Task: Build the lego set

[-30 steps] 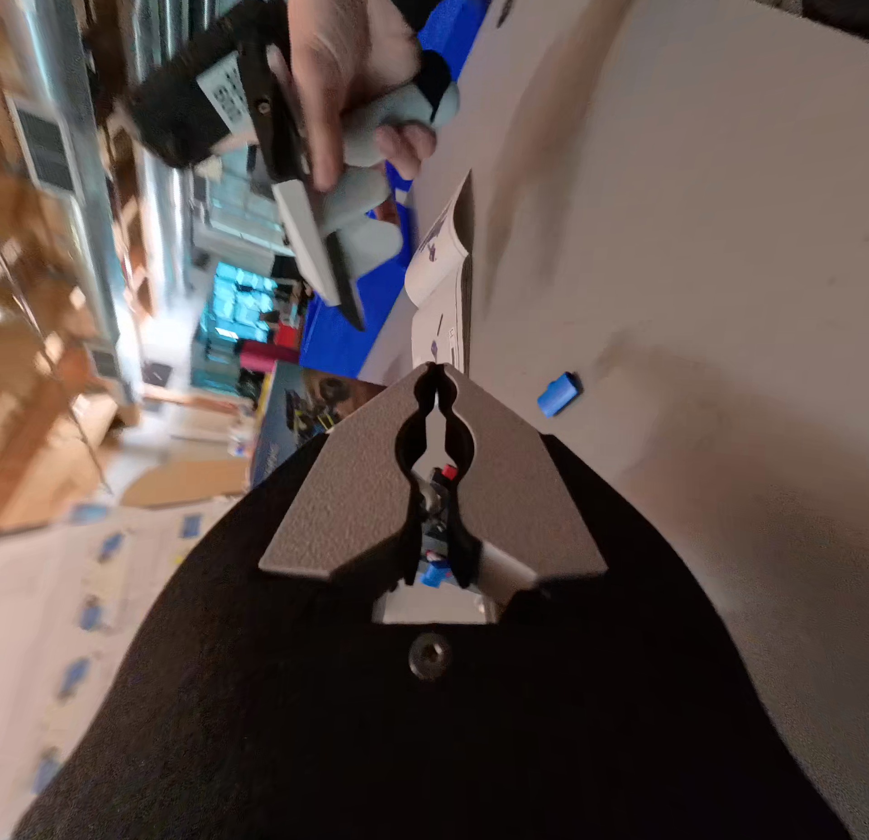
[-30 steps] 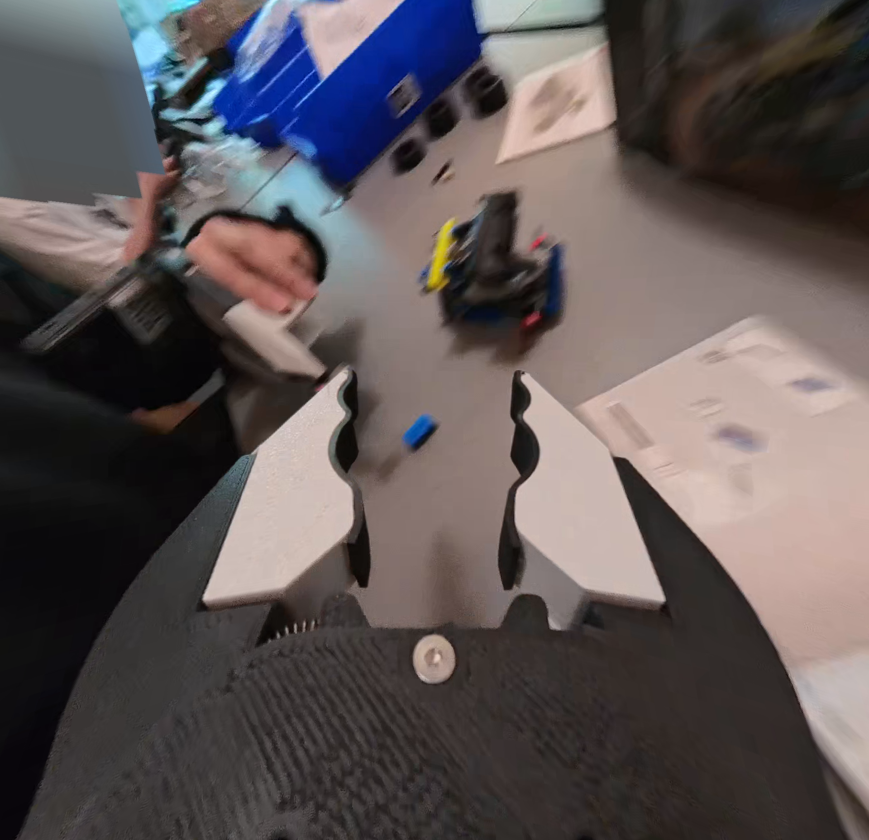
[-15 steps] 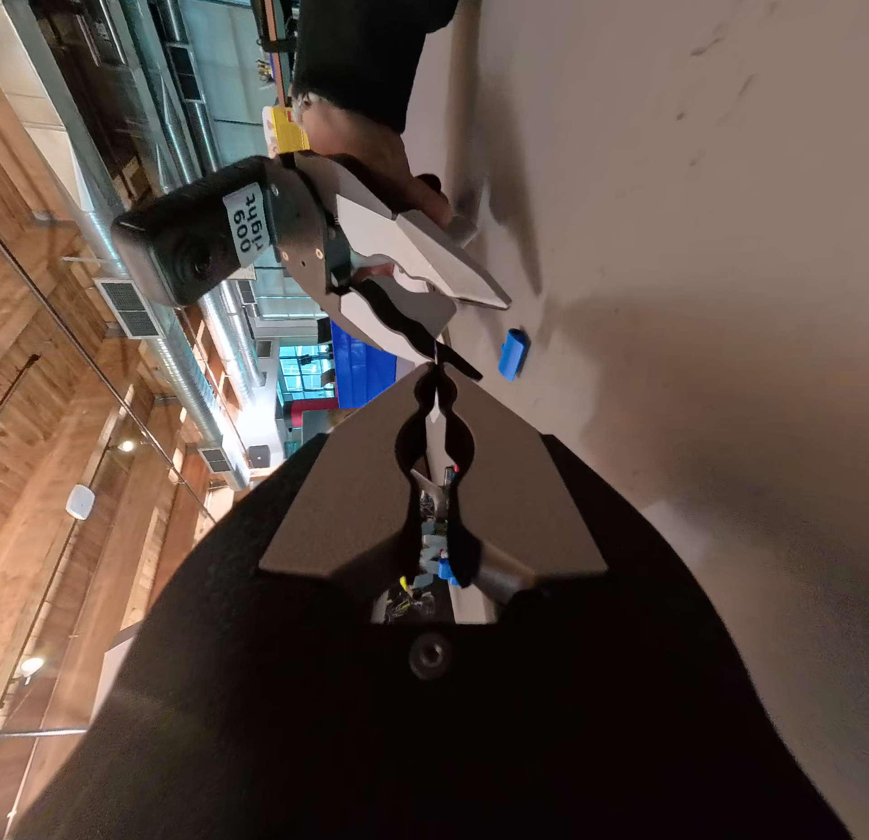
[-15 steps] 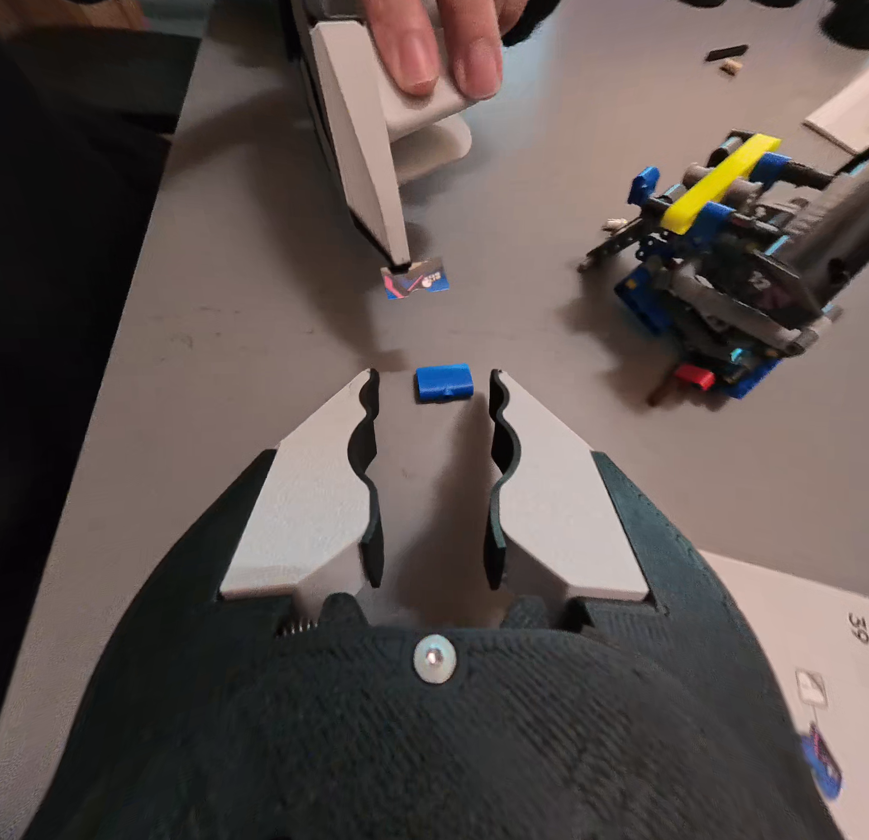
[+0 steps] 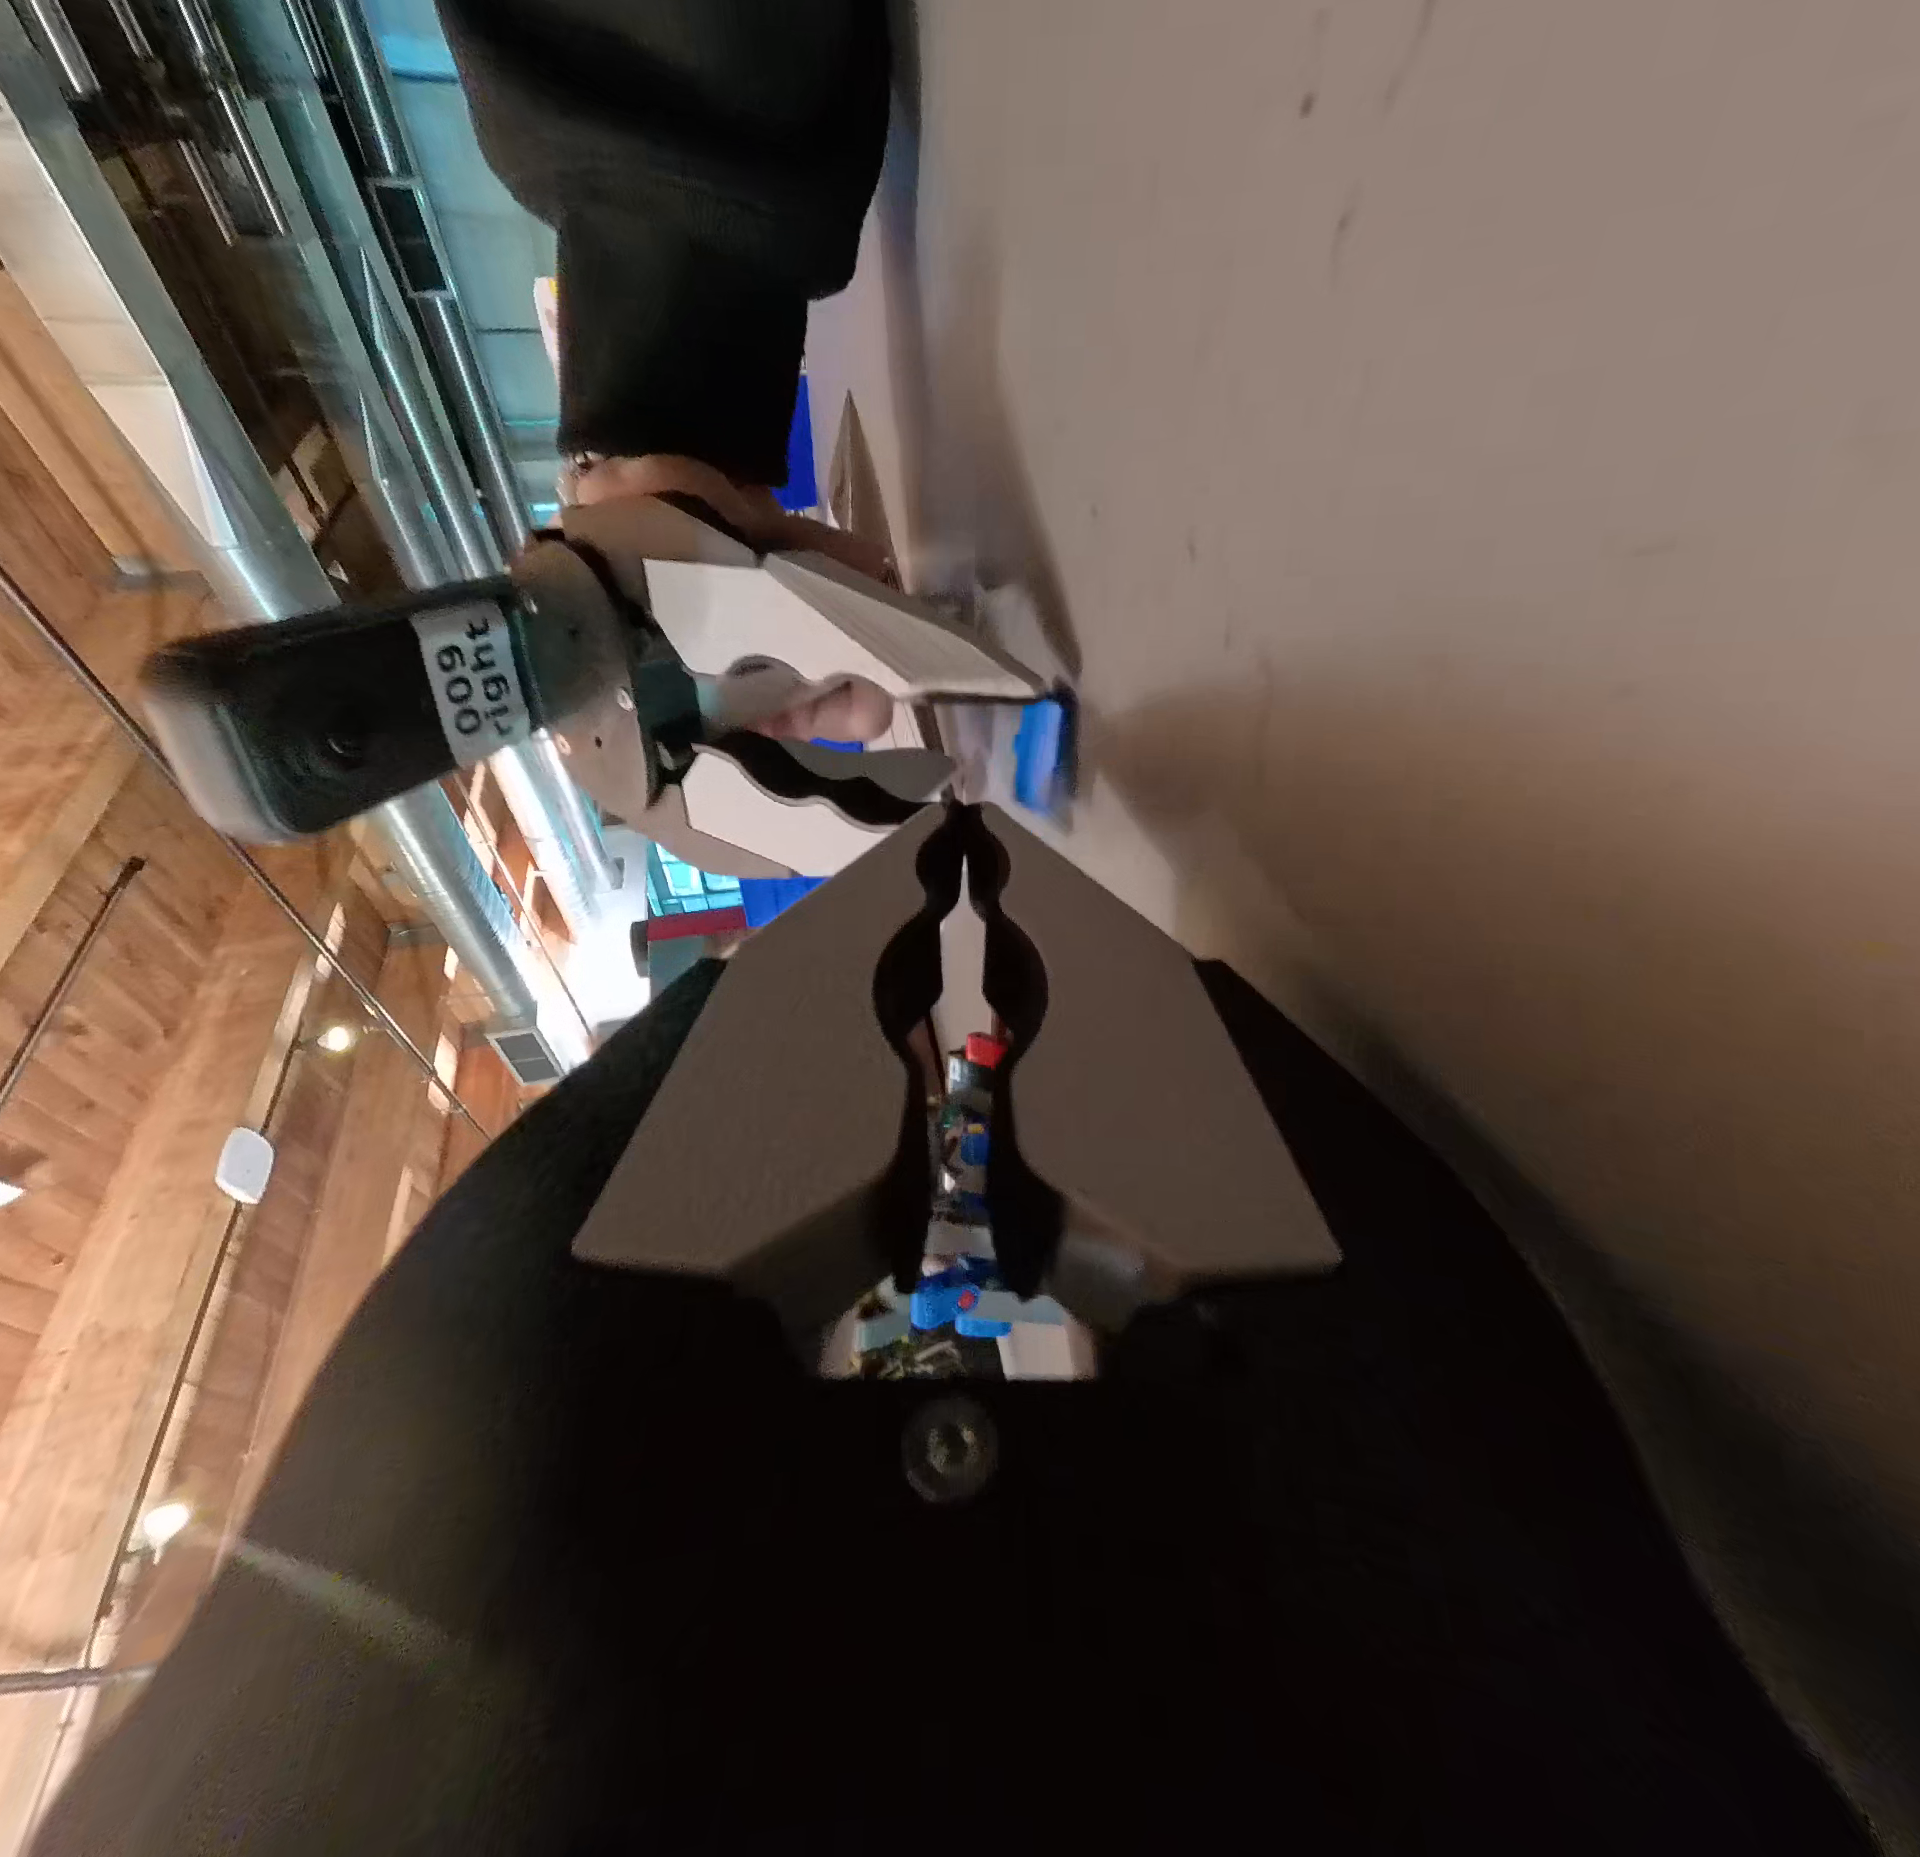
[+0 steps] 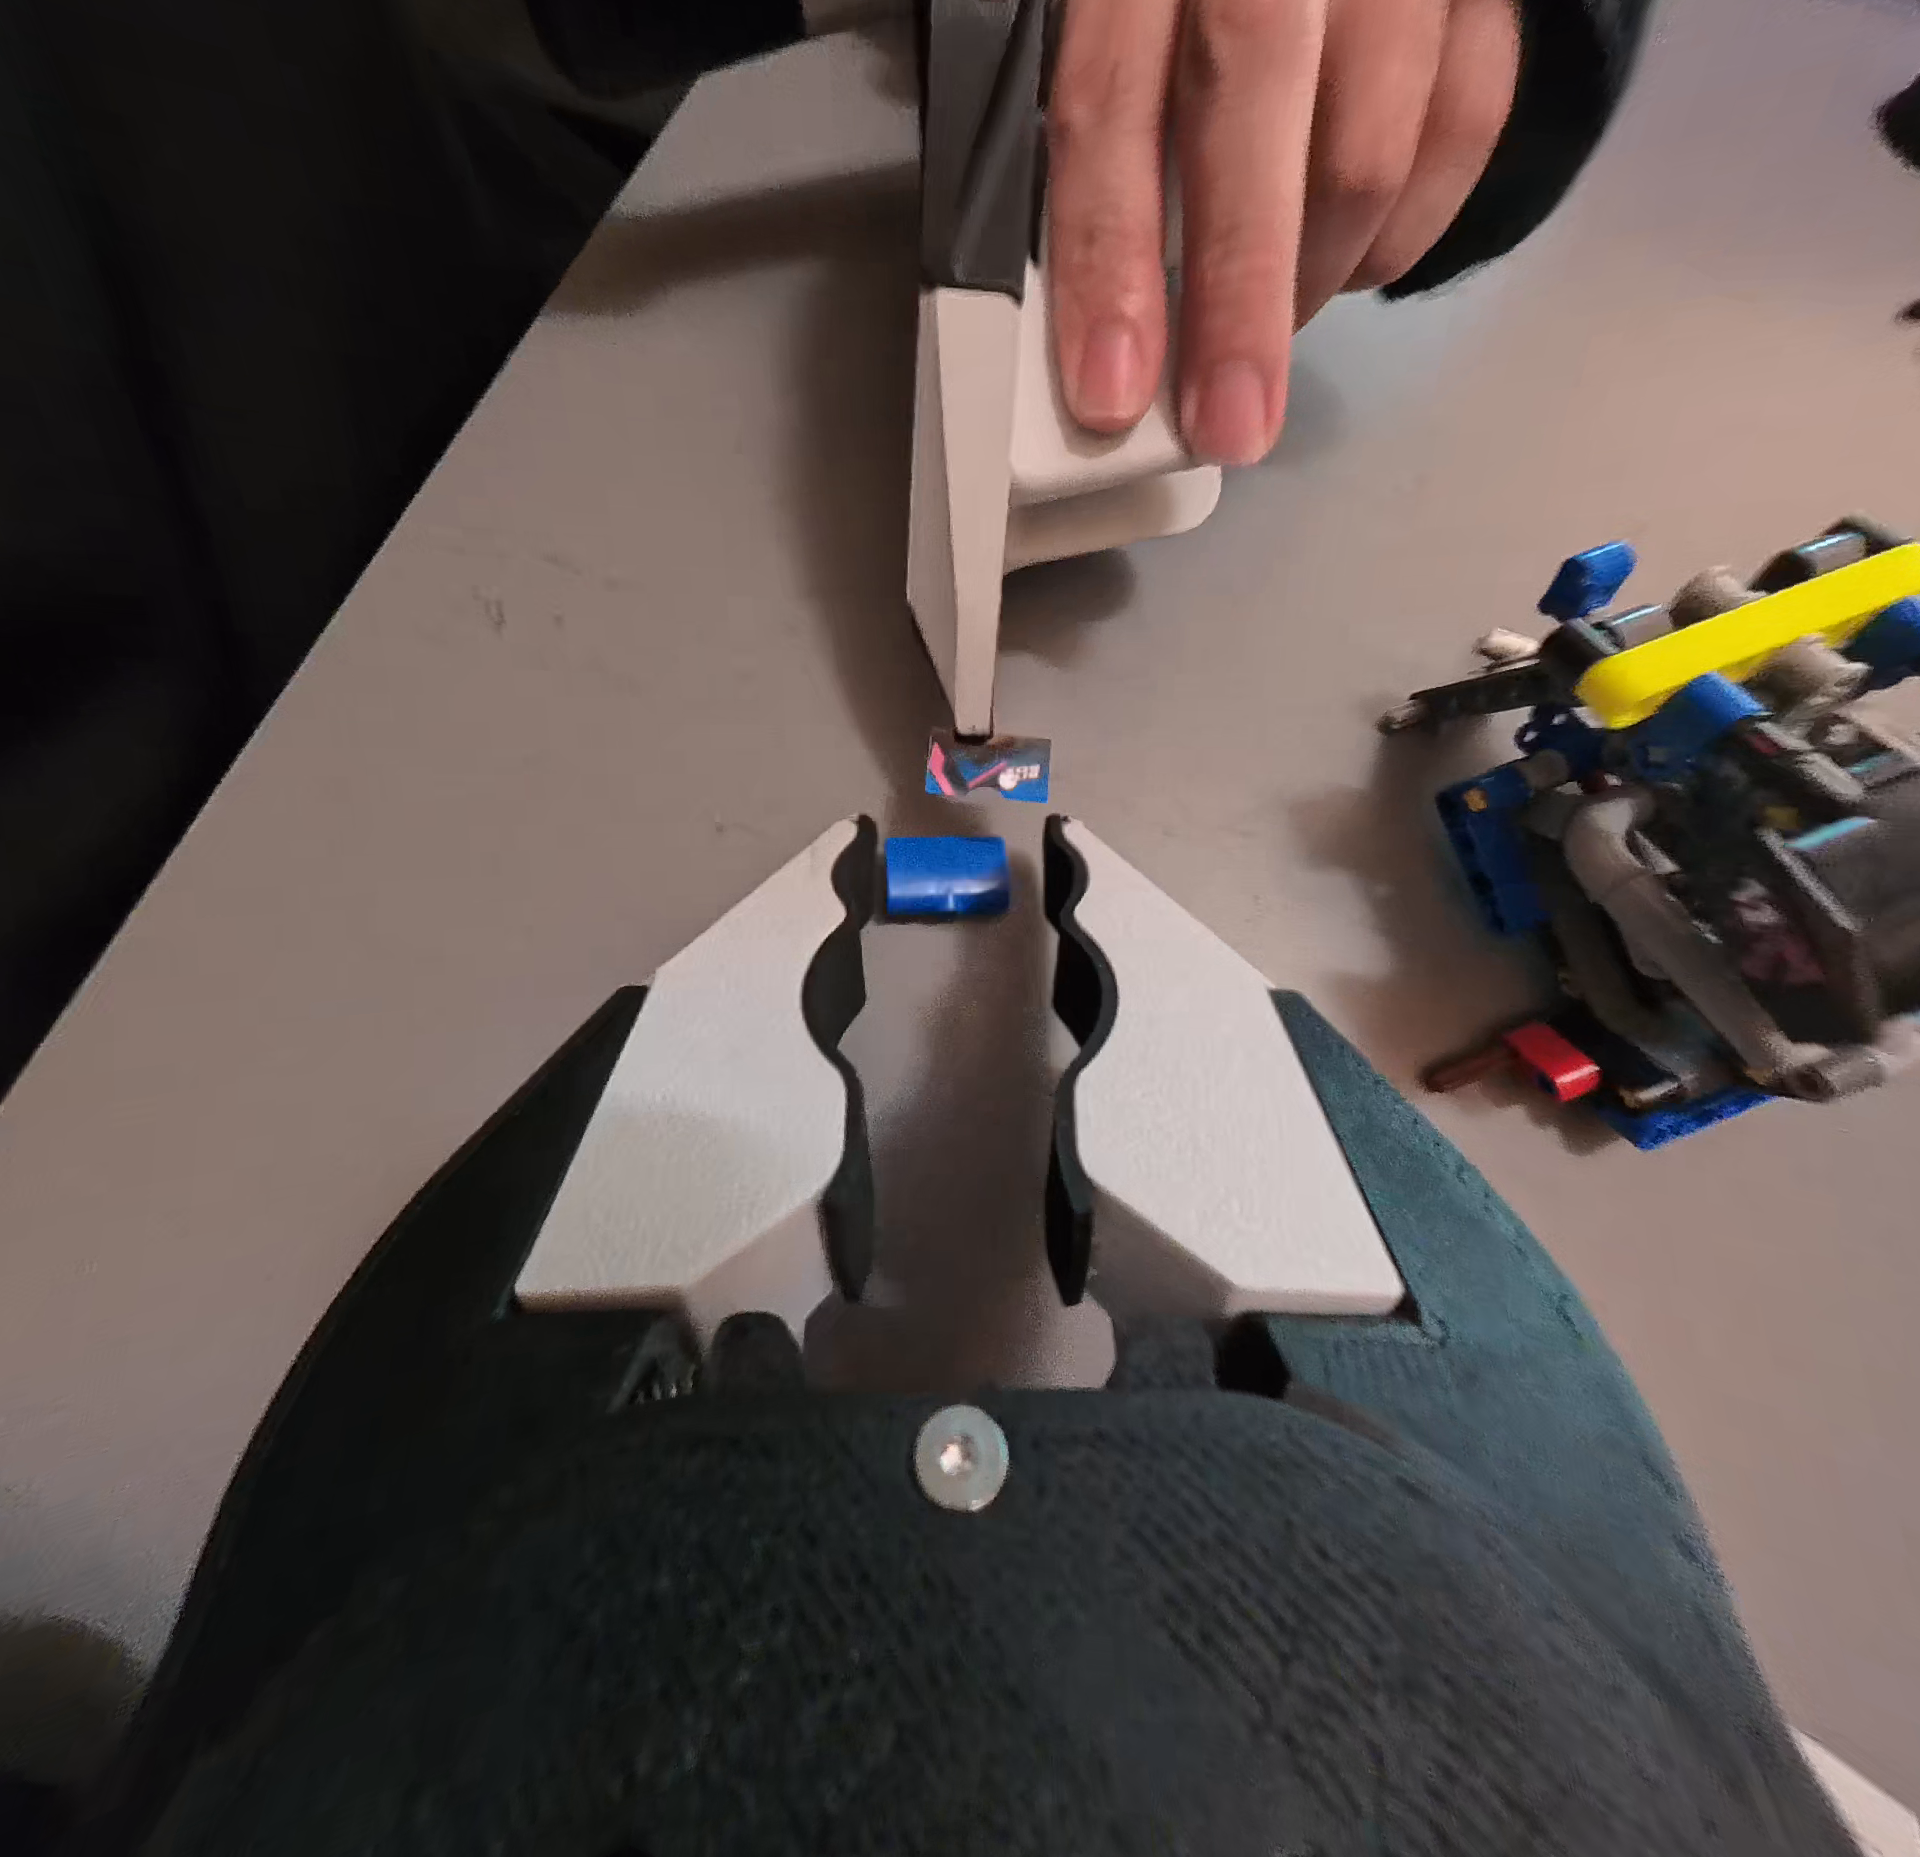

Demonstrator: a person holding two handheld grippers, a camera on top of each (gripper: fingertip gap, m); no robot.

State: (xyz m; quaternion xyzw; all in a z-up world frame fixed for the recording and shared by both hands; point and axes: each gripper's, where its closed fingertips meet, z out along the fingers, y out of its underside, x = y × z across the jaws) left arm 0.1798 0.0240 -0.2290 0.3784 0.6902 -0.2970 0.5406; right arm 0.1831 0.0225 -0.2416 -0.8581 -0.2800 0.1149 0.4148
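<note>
A small blue brick [image 6: 945,877] lies on the grey table [image 6: 468,768], between the tips of my open right gripper [image 6: 951,831]. The fingers are beside it and apart from it. My left gripper [image 5: 961,815] is shut. In the right wrist view its tip [image 6: 971,727] pinches a small printed sticker [image 6: 987,768] just beyond the brick and low over the table. The part-built blue, grey and yellow lego model [image 6: 1714,820] stands to the right. In the left wrist view the brick [image 5: 1044,758] shows between the right gripper's fingers [image 5: 831,633].
A hand [image 6: 1195,197] in a dark sleeve holds the left gripper from above. The table's edge runs along the left, with dark clothing beyond it. A white page corner [image 6: 1860,1797] lies at the near right. Left and right tips are no more than a few centimetres apart.
My right gripper swung down to the table and moved forward, so the blue brick now sits between its tips. Its fingers have come closer together. The left gripper still holds the sticker.
</note>
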